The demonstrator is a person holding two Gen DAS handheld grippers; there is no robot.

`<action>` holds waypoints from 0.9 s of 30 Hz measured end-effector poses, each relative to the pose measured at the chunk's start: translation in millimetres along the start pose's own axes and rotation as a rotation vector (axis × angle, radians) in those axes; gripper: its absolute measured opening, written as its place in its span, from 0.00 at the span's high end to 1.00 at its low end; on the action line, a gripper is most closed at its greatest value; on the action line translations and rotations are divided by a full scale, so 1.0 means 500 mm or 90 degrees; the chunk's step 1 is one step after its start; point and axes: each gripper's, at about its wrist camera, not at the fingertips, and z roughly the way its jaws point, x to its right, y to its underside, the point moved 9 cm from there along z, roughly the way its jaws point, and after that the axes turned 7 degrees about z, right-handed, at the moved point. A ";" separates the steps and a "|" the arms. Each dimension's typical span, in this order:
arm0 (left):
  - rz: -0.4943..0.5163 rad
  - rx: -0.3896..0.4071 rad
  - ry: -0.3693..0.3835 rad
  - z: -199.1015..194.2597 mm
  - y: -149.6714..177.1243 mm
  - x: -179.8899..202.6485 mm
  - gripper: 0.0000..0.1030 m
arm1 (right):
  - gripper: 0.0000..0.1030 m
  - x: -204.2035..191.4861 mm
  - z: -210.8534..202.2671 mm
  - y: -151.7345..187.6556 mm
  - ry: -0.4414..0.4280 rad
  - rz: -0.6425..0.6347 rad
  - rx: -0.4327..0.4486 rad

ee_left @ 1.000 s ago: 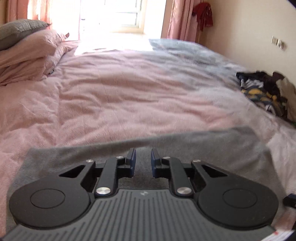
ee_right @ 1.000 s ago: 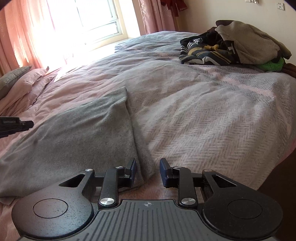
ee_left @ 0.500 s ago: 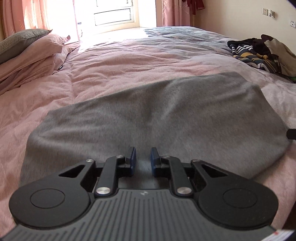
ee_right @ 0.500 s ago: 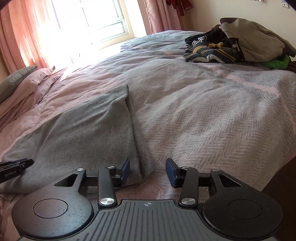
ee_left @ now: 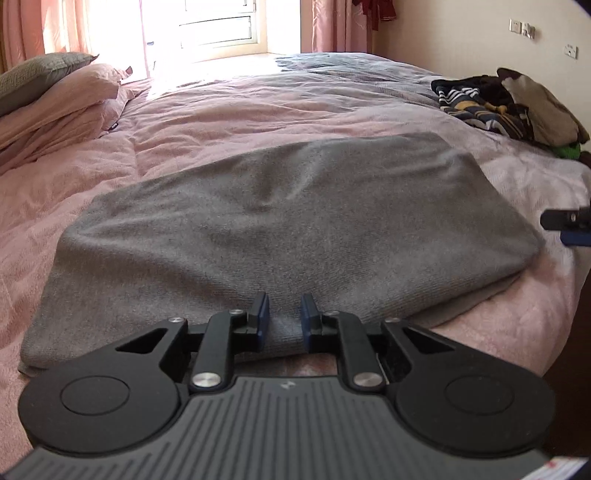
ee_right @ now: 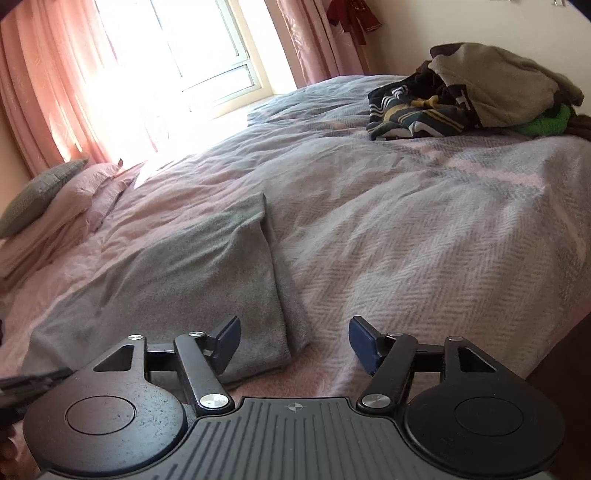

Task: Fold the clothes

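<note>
Both grippers tilt down at the bed's near edge. The left gripper [ee_left: 283, 314] is pinching the folded grey knit garment [ee_left: 295, 229]; the right gripper [ee_right: 294, 338], just opened, is released beside its corner. A heap of mixed clothes [ee_right: 472, 92] lies well beyond.

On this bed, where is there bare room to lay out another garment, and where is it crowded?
Free: the quilt between the folded grey cloth and the clothes pile, and the stretch from the cloth toward the window. Crowded: the pile's corner by the wall, the pillows, and the near edge, where both grippers work.
</note>
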 end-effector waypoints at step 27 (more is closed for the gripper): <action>-0.308 0.039 0.056 -0.057 0.057 -0.326 0.86 | 0.93 -0.048 0.066 -0.022 0.021 0.107 -0.056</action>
